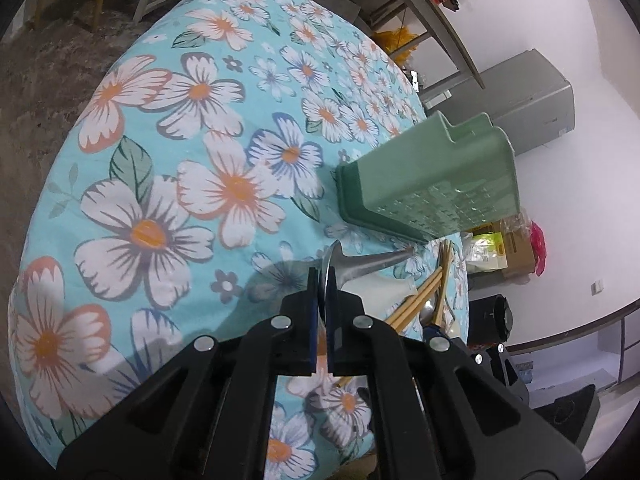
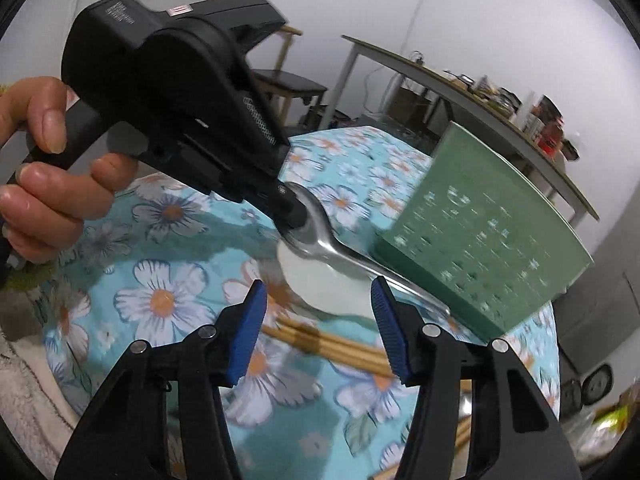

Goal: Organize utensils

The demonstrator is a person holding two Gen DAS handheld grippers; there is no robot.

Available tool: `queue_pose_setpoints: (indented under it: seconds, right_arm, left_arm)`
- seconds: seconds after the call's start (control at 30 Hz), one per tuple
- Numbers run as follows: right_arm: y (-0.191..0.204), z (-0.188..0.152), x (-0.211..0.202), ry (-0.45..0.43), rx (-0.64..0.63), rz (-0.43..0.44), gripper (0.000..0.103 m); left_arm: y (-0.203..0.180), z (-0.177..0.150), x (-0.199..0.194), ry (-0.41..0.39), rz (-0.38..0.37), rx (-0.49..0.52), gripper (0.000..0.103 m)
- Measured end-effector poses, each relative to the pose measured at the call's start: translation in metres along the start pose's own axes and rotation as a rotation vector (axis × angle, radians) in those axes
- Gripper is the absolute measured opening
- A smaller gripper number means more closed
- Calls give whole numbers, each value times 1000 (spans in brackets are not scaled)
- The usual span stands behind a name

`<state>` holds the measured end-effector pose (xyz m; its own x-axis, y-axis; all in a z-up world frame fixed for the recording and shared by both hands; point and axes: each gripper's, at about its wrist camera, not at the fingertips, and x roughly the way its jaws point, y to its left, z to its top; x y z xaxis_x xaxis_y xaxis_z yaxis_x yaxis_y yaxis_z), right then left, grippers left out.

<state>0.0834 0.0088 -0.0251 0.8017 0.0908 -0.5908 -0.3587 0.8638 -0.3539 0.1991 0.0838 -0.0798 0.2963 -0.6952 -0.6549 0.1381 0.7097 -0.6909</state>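
Left wrist view: a table under a turquoise floral tablecloth is filling most of the frame. Bare grey floor is showing at far left, white wall at right, a grey cabinet standing against it. A long shelf or tabletop is running across the top right with clutter on it. Cardboard boxes and bags are sitting on the floor at right. The green perforated utensil holder is standing on the cloth near the right edge; its inside is not showing from here. The left gripper is clenching a metal spoon by the bowel end, handle pointing right toward the holder's base. Wooden chopsticks are lying on the cloth just beyond, along with a second spoon.

Right wrist view: same floral cloth is lying below, with white walls, a dark stool and the cluttered long table behind. The holder is sitting at right, perforated face toward the camera, contents not visible. A hand is holding the left gripper's body, its tip pinching the spoon over a white dish-like thing; the handle is reaching close to the holder's lower corner. The right gripper is standing released, blue pads apart, nothing between them. Chopsticks are lying on the cloth just past its tips, blurred.
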Motion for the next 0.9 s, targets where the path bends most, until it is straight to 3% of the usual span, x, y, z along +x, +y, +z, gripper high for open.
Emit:
queue_pose_setpoints:
  seconds: [0.4, 0.47, 0.9]
  right_arm:
    - [21, 14, 47, 128, -101, 3, 25]
    - [23, 15, 51, 137, -107, -3, 17]
    - [41, 6, 36, 98, -270, -52, 12]
  left_arm:
    - [23, 10, 0, -19, -19, -31, 4]
    - [27, 10, 1, -17, -26, -37, 4]
    - [25, 14, 12, 4, -10, -22, 4]
